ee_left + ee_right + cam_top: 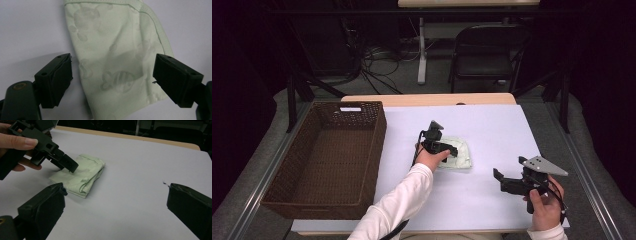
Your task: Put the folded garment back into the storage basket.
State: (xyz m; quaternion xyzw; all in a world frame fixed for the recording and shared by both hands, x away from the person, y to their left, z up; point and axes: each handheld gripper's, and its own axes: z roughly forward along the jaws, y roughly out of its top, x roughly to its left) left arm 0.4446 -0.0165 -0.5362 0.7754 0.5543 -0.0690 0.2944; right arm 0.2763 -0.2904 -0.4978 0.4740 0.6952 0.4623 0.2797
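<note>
pale green folded cloth (117,62) – left gripper (112,75) open above it

Overhead plus two close views (shared cloth (460,152))

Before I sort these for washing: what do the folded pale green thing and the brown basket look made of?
Folded pale green cloth: soft matte woven fabric, probably cotton, with stitched hem, creases and a faint fish print. Brown rectangular basket: woven wicker or rattan-like strands; which one I can't tell.
</note>
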